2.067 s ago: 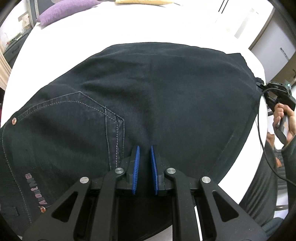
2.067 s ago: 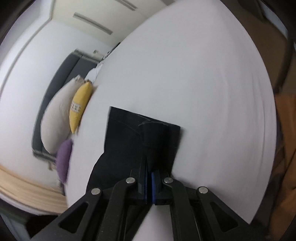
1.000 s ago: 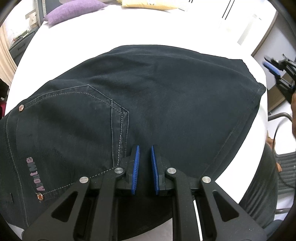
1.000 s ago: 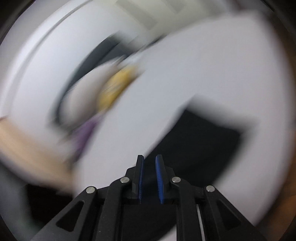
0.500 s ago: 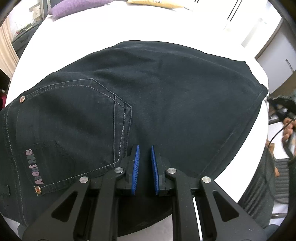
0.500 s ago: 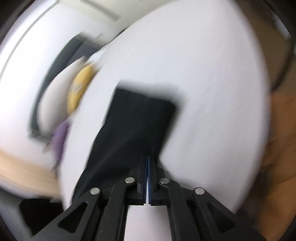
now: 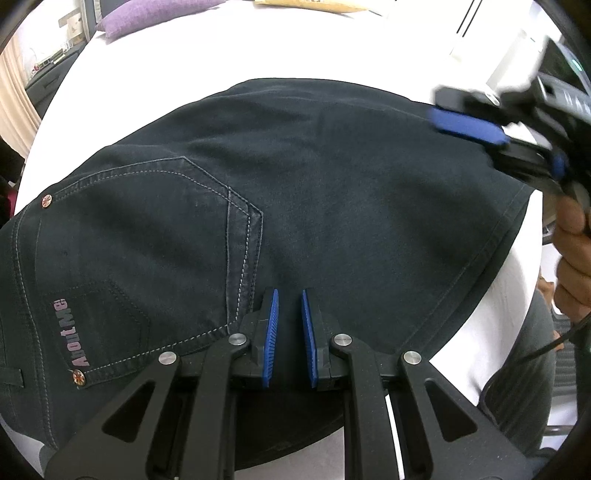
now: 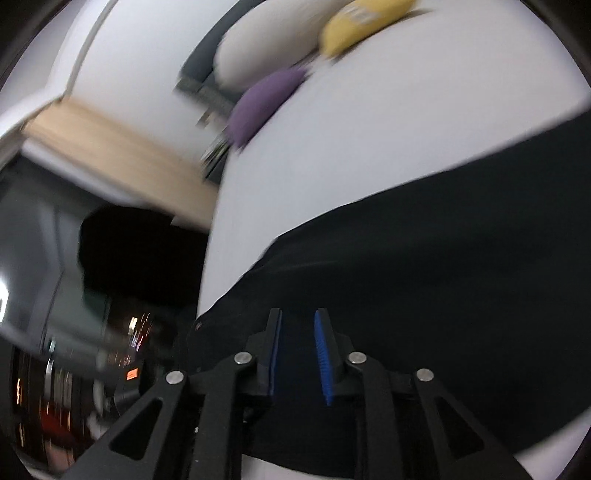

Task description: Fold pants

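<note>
Blurred by motion, the right wrist view gives little detail: the pants (image 8: 424,302) are only a dark mass in the lower right of the frame, and the shapes in the lower left cannot be made out. In the left wrist view the waist of the pants (image 7: 295,206) is cut off at the left edge, and the near hem is hidden behind the tongs.

Black denim pants lie flat on a white bed (image 7: 155,74) and fill the middle of the left wrist frame. A back pocket (image 7: 147,251) with pale stitching sits at the left, with copper rivets and a pink "AboutMe" label (image 7: 70,332) in the lower left.

The left tongs (image 7: 288,332), at the bottom centre, stand a little open with a narrow gap; I cannot tell if they touch the cloth below. The right tongs (image 8: 297,350) are open somewhat wider and hold nothing. They appear also at the upper right of the left wrist frame (image 7: 491,136), blurred, above the pants' right edge, gripped by a hand (image 7: 574,258).

A purple pillow (image 7: 155,11) lies at the upper left.
</note>
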